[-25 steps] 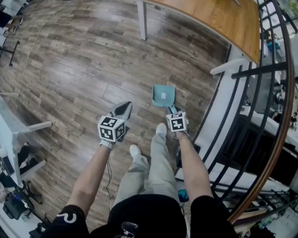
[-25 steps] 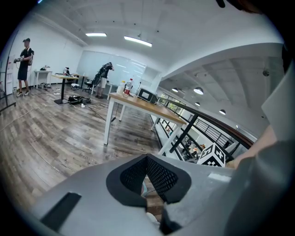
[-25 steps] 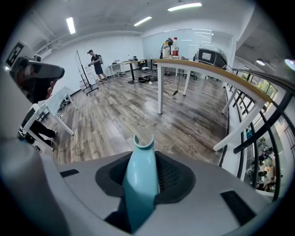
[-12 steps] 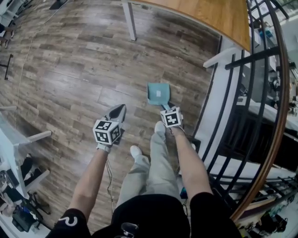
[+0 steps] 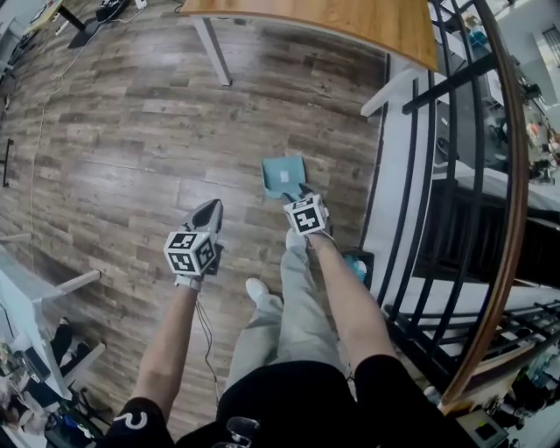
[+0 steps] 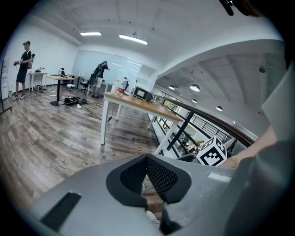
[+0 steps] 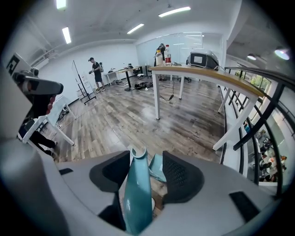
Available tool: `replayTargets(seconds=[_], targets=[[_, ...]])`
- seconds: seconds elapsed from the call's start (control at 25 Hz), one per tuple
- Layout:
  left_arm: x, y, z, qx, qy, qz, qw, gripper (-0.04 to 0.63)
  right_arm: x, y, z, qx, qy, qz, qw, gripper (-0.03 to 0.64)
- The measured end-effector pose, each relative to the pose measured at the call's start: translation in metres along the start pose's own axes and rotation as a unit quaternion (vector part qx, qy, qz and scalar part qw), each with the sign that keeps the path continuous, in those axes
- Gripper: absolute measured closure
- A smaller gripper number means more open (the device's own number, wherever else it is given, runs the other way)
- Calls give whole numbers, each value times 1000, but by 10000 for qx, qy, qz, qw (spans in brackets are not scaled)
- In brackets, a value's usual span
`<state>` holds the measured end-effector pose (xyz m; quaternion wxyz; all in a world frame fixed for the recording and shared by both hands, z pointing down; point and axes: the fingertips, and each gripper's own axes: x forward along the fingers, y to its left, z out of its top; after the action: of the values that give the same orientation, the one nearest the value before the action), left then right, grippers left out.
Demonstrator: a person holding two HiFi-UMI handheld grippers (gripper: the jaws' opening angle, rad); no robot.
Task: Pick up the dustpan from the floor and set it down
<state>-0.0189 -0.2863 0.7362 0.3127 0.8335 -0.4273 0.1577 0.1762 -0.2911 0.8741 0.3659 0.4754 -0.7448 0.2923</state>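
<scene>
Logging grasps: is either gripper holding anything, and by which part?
Nothing. Jaws of the right gripper have just been opening, the dustpan handle loose between them; left gripper empty.

- The dustpan point(image 5: 284, 173) is seen as smooth teal plastic with a soft gloss.
- The floor point(image 5: 131, 131) is laid in grey-brown wood-grain planks with a faint sheen.
- The far table point(image 5: 350, 22) is topped with warm satin wood.
- The railing point(image 5: 446, 86) at the right is made of black painted metal.
- The left gripper point(image 6: 147, 161) is shelled in matt grey plastic; its pads point(image 6: 163, 177) are finely meshed and black.
</scene>
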Motion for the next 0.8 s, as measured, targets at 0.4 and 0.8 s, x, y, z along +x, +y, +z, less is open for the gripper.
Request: replayTargets(seconds=[0.4, 0.8], targets=[[-31, -45, 37, 221, -278, -163, 9992, 600, -92, 4, 42, 62, -837, -11, 9965, 417], [-128, -87, 84, 428, -977, -109, 9942, 600, -243, 31, 95, -71, -2113, -317, 9769, 562]])
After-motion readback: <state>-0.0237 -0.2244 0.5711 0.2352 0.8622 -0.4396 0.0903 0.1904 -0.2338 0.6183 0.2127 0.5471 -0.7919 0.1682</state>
